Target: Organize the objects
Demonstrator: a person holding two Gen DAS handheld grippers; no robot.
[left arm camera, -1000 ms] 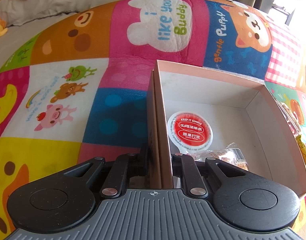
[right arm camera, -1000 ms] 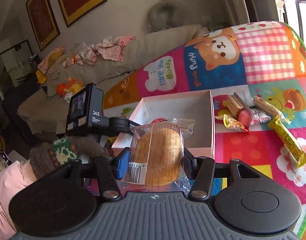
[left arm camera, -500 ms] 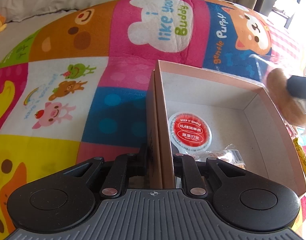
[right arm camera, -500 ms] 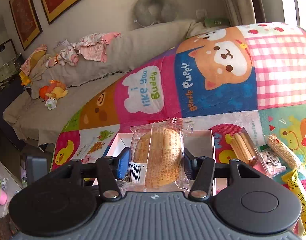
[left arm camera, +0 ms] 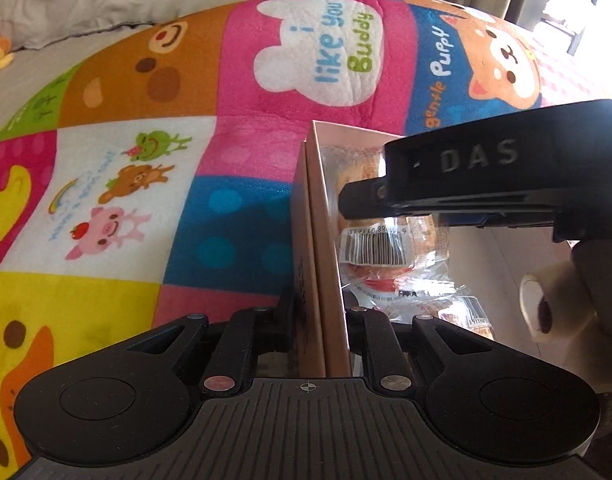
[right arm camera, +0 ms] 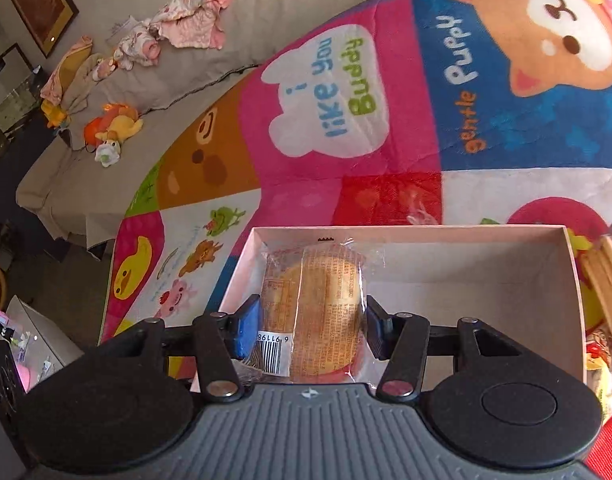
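Observation:
A pink cardboard box [right arm camera: 566, 276] sits on a colourful cartoon mat. My left gripper [left arm camera: 320, 320] is shut on the box's left wall [left arm camera: 324, 240]. My right gripper [right arm camera: 312, 326] is inside the box, low over its left end, with the wrapped round cake [right arm camera: 318, 304] between its fingers; the jaws look slightly spread beside the wrapper. In the left wrist view the cake [left arm camera: 386, 240] lies over the red-lidded cup [left arm camera: 380, 282], with the right gripper's black body [left arm camera: 486, 184] above it. Another wrapped snack [left arm camera: 466, 312] lies in the box's near corner.
The mat [right arm camera: 346, 92] covers a grey sofa with clothes [right arm camera: 186, 28] and a plush toy [right arm camera: 114, 128] at the back left. More wrapped snacks [right arm camera: 604, 280] lie on the mat right of the box.
My right gripper has come down from above the mat into the box with the cake, which now rests over the red-lidded cup. The left gripper has kept hold of the box wall.

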